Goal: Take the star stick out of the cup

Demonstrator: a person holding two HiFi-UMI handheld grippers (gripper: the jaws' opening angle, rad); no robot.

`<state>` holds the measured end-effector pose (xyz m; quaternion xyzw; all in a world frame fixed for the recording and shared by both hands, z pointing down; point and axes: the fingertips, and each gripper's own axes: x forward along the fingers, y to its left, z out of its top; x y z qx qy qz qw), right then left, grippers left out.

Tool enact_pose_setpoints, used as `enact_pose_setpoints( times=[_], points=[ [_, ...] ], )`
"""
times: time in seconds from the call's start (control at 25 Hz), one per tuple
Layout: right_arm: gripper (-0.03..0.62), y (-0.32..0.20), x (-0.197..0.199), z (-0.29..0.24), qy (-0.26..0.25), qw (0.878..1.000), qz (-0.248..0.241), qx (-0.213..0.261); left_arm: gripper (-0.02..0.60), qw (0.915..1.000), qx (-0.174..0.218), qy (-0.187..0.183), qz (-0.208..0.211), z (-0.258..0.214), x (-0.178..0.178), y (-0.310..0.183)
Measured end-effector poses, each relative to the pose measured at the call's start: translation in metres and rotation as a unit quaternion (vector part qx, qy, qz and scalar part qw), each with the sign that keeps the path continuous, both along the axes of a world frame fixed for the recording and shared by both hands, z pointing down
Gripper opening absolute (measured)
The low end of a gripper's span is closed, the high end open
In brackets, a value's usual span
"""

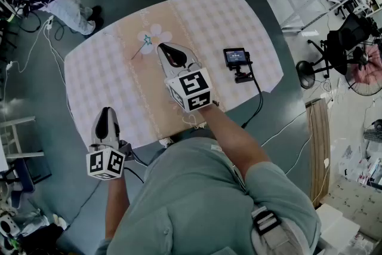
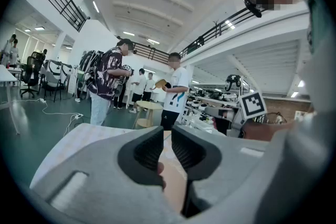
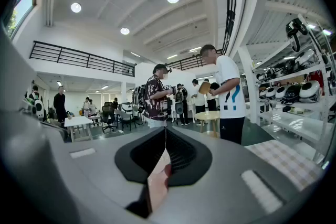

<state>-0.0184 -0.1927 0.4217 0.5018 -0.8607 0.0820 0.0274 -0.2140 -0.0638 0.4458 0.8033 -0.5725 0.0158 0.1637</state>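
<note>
Star stick (image 1: 141, 46) apparently flat on table (image 1: 230, 15).

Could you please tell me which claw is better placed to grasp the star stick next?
Right. The right claw, shut, is over the checked table beside the blue star-tipped stick at the white flower-shaped cup; the left claw sits back at the table's near edge.

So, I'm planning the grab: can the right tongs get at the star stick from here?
Probably yes. The right tongs are close beside the star stick, on its right, with nothing standing between them. They are shut, though, so they would have to open first.
</note>
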Motion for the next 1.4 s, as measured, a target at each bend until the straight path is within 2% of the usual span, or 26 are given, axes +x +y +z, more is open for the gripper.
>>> enact_pose_setpoints(
  times=[0.16,0.32,0.44,0.52,0.72,1.08,1.4],
  points=[
    [0.003,0.003,0.001,0.008,0.004,1.000,0.002,-0.007,0.052,0.9997,0.022,-0.001,-0.004,-0.018,-0.002,-0.016],
    [0.013,0.001,0.003,0.017,0.001,1.000,0.005,-0.008,0.057,0.9997,0.023,-0.012,-0.004,-0.015,-0.003,-0.017],
    [0.150,-0.003,0.002,0.032,-0.001,1.000,-0.006,-0.026,0.064,0.9997,0.019,-0.014,-0.003,-0.010,-0.001,-0.015],
    [0.184,-0.008,0.007,0.048,0.014,0.999,-0.006,-0.044,0.066,0.9998,0.017,-0.013,0.002,-0.008,0.003,-0.016],
    [0.197,-0.038,-0.007,0.082,0.029,0.996,-0.020,-0.087,0.067,0.9997,0.019,-0.017,-0.007,-0.012,-0.002,-0.019],
    [0.198,-0.085,-0.026,0.115,0.007,0.988,-0.029,-0.155,0.067,0.9990,0.014,-0.013,-0.041,-0.013,-0.020,-0.011],
    [0.196,-0.100,-0.043,0.137,-0.022,0.978,-0.041,-0.205,0.067,0.9980,0.013,-0.014,-0.060,-0.014,-0.031,-0.003]
  ],
)
